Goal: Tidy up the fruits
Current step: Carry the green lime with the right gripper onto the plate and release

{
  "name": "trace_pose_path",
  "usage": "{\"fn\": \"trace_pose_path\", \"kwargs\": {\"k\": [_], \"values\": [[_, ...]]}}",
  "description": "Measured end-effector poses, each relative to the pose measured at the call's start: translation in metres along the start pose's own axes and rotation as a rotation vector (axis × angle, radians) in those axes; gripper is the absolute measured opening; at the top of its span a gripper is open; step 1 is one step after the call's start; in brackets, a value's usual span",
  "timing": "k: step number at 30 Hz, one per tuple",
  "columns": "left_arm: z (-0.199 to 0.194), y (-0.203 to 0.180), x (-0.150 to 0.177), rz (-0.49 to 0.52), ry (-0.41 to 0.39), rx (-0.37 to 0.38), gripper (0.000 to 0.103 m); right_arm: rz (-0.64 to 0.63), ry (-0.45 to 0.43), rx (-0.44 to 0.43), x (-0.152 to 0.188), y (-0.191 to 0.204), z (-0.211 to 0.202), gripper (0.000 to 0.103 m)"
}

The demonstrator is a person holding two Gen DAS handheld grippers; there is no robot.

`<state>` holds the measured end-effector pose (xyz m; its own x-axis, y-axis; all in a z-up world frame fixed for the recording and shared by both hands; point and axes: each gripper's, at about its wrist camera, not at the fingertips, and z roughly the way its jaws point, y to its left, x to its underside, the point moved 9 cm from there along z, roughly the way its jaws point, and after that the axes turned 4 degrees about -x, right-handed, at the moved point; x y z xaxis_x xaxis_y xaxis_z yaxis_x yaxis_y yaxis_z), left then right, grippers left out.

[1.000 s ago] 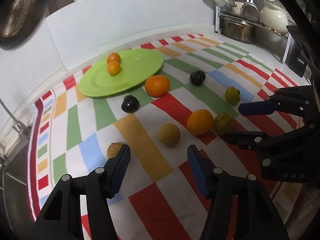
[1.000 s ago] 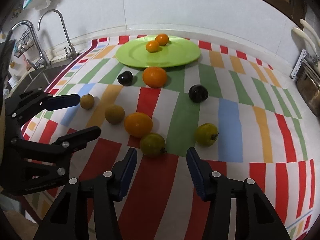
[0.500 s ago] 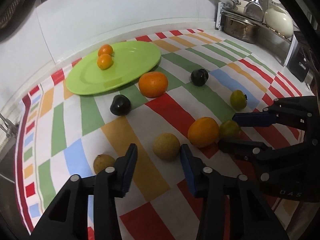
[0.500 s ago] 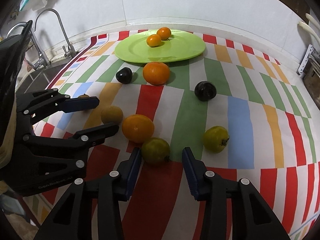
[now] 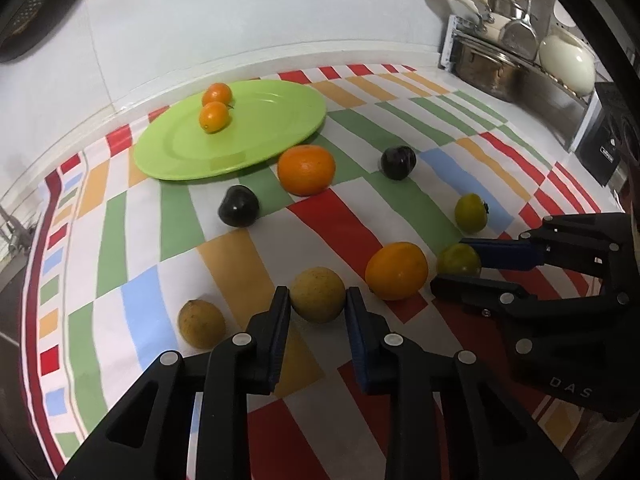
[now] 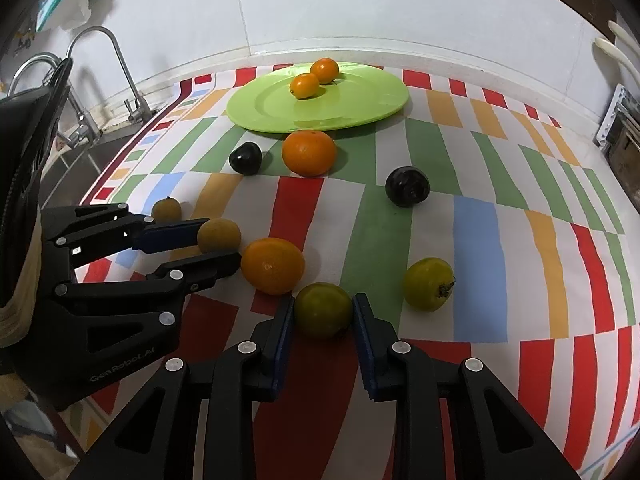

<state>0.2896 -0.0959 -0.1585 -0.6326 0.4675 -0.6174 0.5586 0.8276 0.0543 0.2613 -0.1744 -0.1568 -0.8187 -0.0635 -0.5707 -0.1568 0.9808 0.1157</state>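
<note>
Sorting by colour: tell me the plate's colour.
Plain lime green plate; clearest in the right wrist view.

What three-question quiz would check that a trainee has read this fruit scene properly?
1. True or false: the green plate holds two small oranges.
2. Which fruit sits between the fingers of the left tool? A) a dark plum B) the tan round fruit C) the big orange by the plate
3. Fill in: the right tool brackets a ____-coloured fruit.

Key: 1 true; 2 B; 3 green. Both tools have closed in around their fruit, which lie on the striped cloth; whether the pads press them yet cannot be told.
</note>
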Motion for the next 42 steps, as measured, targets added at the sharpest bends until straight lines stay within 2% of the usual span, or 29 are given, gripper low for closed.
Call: {"fn": "trace_pose_path", "kwargs": {"k": [8,14,22,27,35,40,42], "values": [[-0.025,0.007,-0.007,-0.051,-0.023,-0.025,0.028,-0.015,-0.051,-0.012,-0.012,0.009,-0.018,0.029],[-0.038,0.018,-0.028,-0.080,-0.066,-0.053,0.028,-0.028,-0.100,-0.017,-0.030,0.011,-0.027,0.029],[-0.041,0.037,-0.064,-0.083,-0.114,-0.094,0.028,-0.015,-0.177,-0.021,-0.077,0.004,-0.030,0.029],[-0.038,0.048,-0.088,-0.106,-0.129,-0.096,0.028,-0.015,-0.211,-0.026,-0.106,0.002,-0.027,0.029],[-0.011,0.073,-0.121,-0.112,-0.116,-0.114,0.028,-0.024,-0.189,-0.042,-0.146,-0.009,-0.002,0.029],[0.012,0.086,-0.128,-0.123,-0.083,-0.122,0.028,-0.011,-0.148,-0.042,-0.163,-0.017,0.026,0.029],[0.021,0.089,-0.129,-0.146,-0.060,-0.099,0.028,-0.007,-0.127,-0.039,-0.167,-0.019,0.038,0.029]]}}
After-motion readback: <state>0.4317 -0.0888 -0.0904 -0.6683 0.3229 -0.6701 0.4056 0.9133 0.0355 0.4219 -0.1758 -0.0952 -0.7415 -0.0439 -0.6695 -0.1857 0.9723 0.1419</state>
